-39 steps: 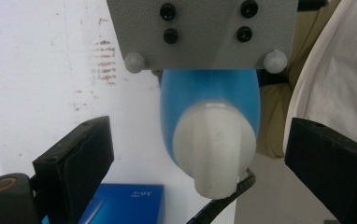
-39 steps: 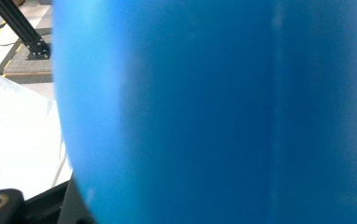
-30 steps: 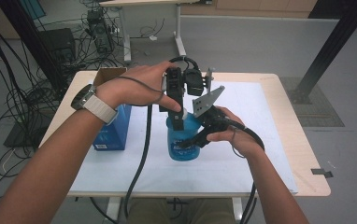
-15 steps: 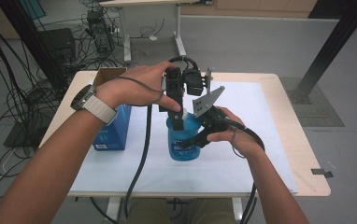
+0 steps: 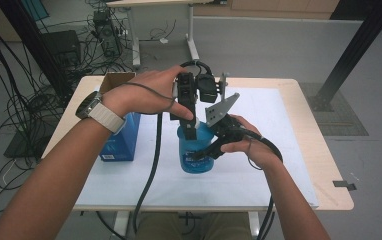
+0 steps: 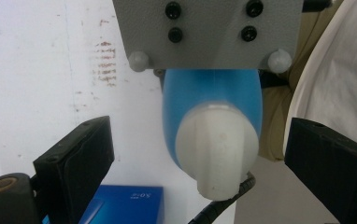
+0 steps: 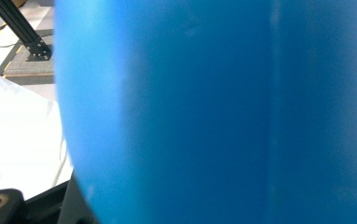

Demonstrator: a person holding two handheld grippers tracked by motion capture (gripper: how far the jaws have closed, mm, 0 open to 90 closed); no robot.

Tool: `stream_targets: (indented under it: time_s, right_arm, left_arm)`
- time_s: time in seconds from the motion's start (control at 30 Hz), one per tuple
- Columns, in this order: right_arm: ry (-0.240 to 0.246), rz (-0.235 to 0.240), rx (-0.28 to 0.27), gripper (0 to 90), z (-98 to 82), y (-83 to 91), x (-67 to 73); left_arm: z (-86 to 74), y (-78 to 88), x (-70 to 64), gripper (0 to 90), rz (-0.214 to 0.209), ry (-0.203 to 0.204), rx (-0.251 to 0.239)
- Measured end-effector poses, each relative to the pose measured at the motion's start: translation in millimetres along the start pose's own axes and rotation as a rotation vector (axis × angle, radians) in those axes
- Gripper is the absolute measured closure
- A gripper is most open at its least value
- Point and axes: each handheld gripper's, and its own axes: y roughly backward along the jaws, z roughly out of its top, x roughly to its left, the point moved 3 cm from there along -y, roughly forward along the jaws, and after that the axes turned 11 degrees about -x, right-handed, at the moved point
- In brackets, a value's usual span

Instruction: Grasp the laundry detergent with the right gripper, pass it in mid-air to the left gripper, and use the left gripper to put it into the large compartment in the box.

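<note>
- Right gripper view: the blue bottle [image 7: 214, 112] is so close that the right gripper's jaws are hidden; in the high view the right gripper [image 5: 214, 148] is clamped on the bottle's side.
- 1 bottle, 1 white cap [image 6: 216, 149], 1 blue box [image 5: 121, 142], 2 grippers.
- Left gripper [image 6: 204, 154]: jaws apart either side of the cap, above the bottle mid-table.
- Nothing has moved since earlier.

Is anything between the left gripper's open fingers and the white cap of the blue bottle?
Nothing visible. The left gripper hangs over the white cap, one finger on each side with open space between. The right gripper grips the blue bottle lower down, away from the cap.
</note>
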Motion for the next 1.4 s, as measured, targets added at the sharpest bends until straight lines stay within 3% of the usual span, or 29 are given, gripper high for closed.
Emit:
stream_targets:
  time_s: [1.4]
  right_arm:
    - [-0.003, -0.001, -0.006, 43.6, -0.6, 0.2, 0.5]
  left_arm:
    - [-0.6, -1.9, -1.2, 8.6, 0.004, 0.002, -0.011]
